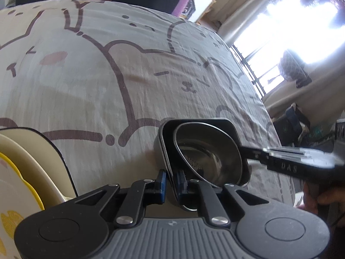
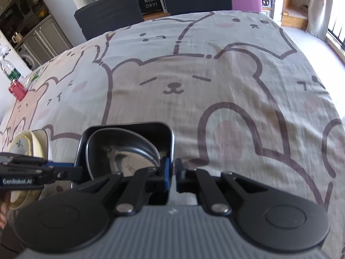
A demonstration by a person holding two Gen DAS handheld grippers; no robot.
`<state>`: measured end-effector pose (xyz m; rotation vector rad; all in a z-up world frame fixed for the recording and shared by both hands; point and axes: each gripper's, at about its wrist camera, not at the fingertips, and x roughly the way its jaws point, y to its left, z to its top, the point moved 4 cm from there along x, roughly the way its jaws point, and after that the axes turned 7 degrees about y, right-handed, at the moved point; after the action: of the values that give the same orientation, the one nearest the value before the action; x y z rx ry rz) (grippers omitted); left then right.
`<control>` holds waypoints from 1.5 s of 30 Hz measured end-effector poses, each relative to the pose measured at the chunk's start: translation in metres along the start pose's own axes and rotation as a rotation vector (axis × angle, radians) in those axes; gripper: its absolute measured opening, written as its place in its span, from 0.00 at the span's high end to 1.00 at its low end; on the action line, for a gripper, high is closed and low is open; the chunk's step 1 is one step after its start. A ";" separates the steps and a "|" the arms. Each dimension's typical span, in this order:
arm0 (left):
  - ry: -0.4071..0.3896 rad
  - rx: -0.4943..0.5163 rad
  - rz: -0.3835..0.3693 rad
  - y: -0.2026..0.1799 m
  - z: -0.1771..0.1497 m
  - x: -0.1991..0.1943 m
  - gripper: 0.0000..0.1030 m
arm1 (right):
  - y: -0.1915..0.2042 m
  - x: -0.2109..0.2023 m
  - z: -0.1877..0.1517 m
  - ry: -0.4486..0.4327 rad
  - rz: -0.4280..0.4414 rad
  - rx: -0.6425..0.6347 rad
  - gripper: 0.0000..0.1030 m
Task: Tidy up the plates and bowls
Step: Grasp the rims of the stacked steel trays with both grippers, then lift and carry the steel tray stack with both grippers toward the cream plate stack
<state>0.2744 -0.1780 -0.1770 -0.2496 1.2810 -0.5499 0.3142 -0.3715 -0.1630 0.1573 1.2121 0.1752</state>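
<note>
A black square dish [image 1: 194, 122] [image 2: 129, 127] rests on the bear-print tablecloth [image 1: 86, 75] with a shiny steel bowl [image 1: 211, 155] [image 2: 120, 151] tilted inside it. My left gripper [image 1: 171, 182] is shut on the dish's near rim, and in the right wrist view it [image 2: 78, 170] reaches in from the left. My right gripper [image 2: 173, 173] is shut on the opposite wall of the same dish. It [image 1: 245, 154] enters the left wrist view from the right. Both grippers hold the dish at once.
A stack of cream and yellow plates [image 1: 21, 172] [image 2: 25, 146] sits just left of the dish. A plastic bottle [image 2: 8, 69] and a red box [image 2: 17, 88] stand at the far left edge. Dark chairs [image 2: 107, 19] line the far side. The cloth's right edge [image 1: 258, 99] drops toward a window.
</note>
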 end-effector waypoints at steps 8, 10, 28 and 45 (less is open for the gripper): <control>-0.028 -0.041 0.004 0.002 0.001 -0.001 0.92 | -0.001 0.000 -0.003 0.035 0.030 0.011 0.95; -0.034 -0.049 0.008 0.002 0.000 -0.001 0.92 | -0.004 0.001 -0.002 0.040 0.046 0.026 0.95; -0.021 -0.074 -0.047 0.002 0.005 -0.003 0.94 | -0.016 0.002 -0.006 0.059 0.083 0.079 0.94; -0.011 -0.144 -0.114 0.012 0.005 -0.014 0.94 | -0.024 -0.003 -0.014 0.062 0.139 0.113 0.94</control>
<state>0.2796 -0.1611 -0.1697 -0.4472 1.3026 -0.5525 0.3018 -0.3954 -0.1706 0.3377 1.2740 0.2343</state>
